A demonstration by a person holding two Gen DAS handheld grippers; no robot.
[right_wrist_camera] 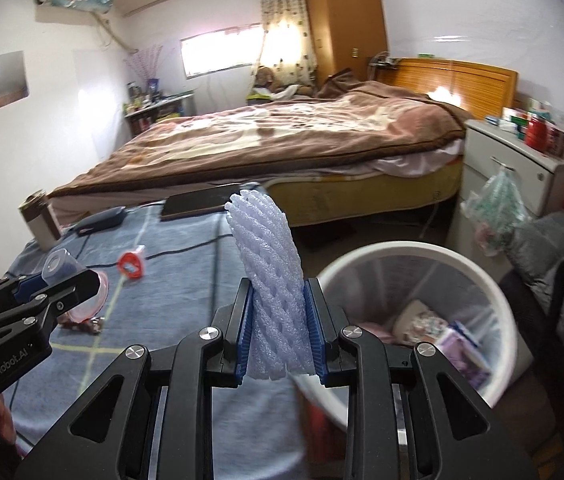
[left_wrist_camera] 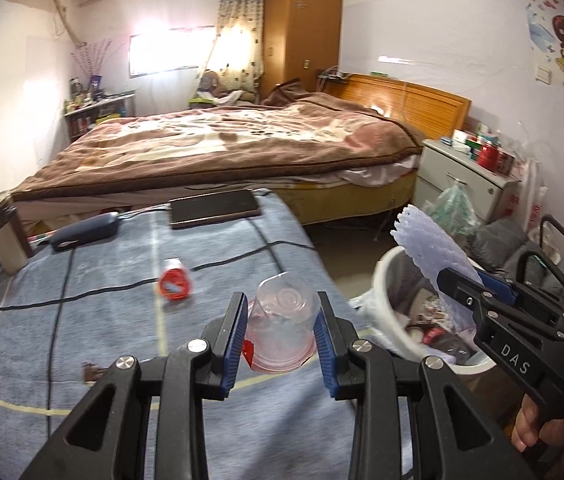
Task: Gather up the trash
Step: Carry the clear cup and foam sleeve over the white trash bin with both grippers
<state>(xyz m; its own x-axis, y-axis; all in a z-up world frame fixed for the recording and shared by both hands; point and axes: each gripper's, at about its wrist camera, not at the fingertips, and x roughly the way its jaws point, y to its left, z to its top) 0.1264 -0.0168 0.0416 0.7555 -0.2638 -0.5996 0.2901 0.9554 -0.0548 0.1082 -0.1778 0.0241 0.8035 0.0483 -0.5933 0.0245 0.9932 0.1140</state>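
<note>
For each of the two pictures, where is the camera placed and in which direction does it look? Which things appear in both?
Left wrist: sits on the left gripper, looking forward and downward over the blue blanket toward the big bed; its fingers clamp a clear plastic cup; the right gripper and a hand show at right.
Right wrist: sits on the right gripper, facing the same way, beside the white bin; it clamps a foam net sleeve; the left gripper shows at left.
Shared: cup, sleeve, bin, blanket, red lid, phone.

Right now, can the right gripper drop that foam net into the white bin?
Probably yes: the right gripper holds the foam net right beside the white bin, whose open top has nothing over it.
</note>
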